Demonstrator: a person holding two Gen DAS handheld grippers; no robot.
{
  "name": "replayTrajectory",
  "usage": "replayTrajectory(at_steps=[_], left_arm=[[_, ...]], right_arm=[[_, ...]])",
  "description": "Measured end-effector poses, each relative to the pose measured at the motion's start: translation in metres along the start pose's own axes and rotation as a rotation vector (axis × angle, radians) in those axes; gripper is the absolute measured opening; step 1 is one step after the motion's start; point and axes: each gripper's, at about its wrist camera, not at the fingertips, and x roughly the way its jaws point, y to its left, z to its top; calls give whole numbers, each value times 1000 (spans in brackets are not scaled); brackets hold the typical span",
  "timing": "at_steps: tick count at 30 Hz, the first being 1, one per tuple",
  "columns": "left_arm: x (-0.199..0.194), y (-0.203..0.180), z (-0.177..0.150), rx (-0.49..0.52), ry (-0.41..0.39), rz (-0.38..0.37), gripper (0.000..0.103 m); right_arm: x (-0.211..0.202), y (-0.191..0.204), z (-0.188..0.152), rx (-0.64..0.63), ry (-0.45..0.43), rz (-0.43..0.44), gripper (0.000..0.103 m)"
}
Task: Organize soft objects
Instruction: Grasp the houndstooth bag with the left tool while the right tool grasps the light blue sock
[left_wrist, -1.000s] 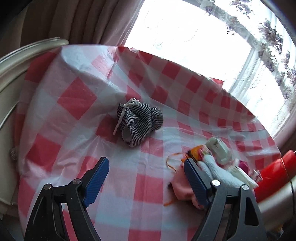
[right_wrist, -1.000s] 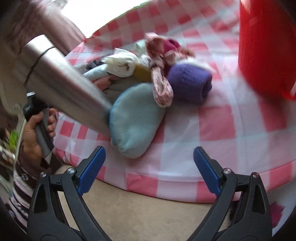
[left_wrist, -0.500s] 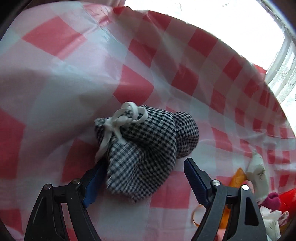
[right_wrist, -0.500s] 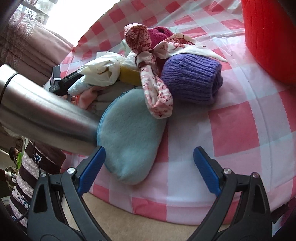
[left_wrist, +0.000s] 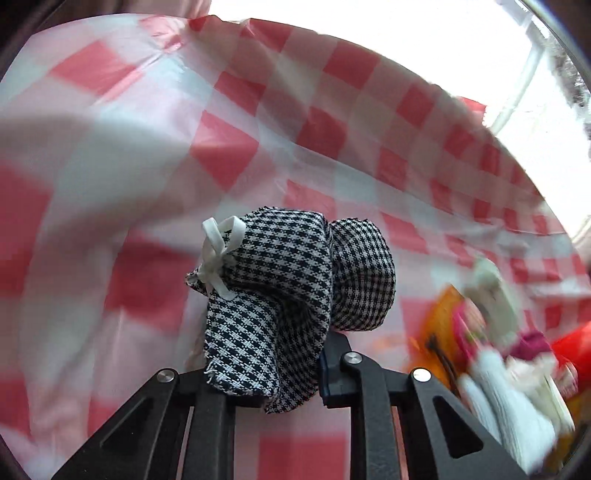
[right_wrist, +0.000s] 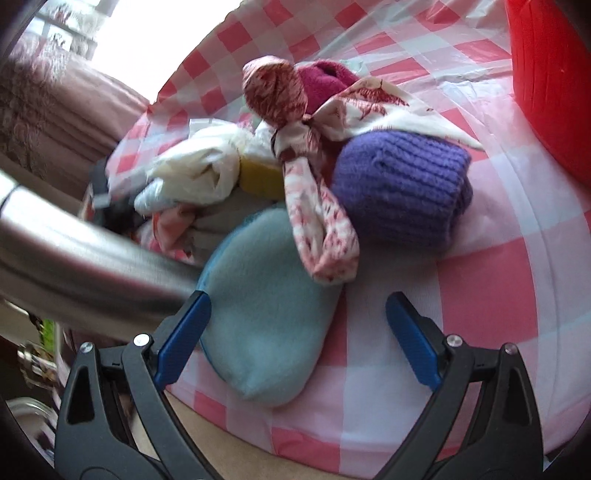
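Observation:
A black-and-white checked pouch (left_wrist: 280, 280) with a white ribbon bow (left_wrist: 218, 251) fills the middle of the left wrist view. My left gripper (left_wrist: 266, 363) is closing on its near fold, and the cloth is pinched between the jaws and hides the pads. In the right wrist view my right gripper (right_wrist: 297, 299) is open over a light-blue soft pad (right_wrist: 266, 314), touching nothing. Behind the pad lie a purple knitted roll (right_wrist: 402, 192), a knotted floral cloth (right_wrist: 295, 122), a magenta piece (right_wrist: 325, 81) and a white cloth (right_wrist: 199, 166).
A red-and-white checked tablecloth (right_wrist: 487, 295) covers the table, whose near edge runs just under my right gripper. A red basket (right_wrist: 550, 85) stands at the upper right. A metal tube (right_wrist: 74, 266) crosses the left side. The soft pile (left_wrist: 491, 354) shows blurred at the left view's right.
My left gripper came down onto the checked pouch and its jaws went from wide apart to pinching the cloth. My right gripper drew nearer to the pile, still open.

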Motion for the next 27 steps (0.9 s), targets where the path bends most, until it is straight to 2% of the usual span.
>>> replayTrajectory(at_steps=[5,7,9,10,11,12,16,19,27], left_arm=[[-41,2,-44,-20,-10,-54,20],[-62,2,-56,-30,-26,-74,20],[-79,2,-66,-34,-45,-90,20],[-89,1,-73,-38,-58,-96,20],[-97,1,-79,-41,-67,-102,20],[-104,0,-85,-41,-77,-104,20],[-132,-9,-112,-21,-114,-82,20],[-144,-18,-133,-7,-115,-63,20],[-175,-39,-170,33,-130,25,20]], right_arm=[[8,3,6,-3,-2,31,94],[16,7,7,-2,25,55,76],[20,12,7,-19,25,42,70],[21,12,6,-27,36,27,60],[21,12,6,-33,34,7,56],[21,12,4,-38,37,-3,47],[14,9,-5,-54,29,-35,28],[3,12,-12,-73,12,-76,23],[-32,33,-39,-173,-70,-186,21]])
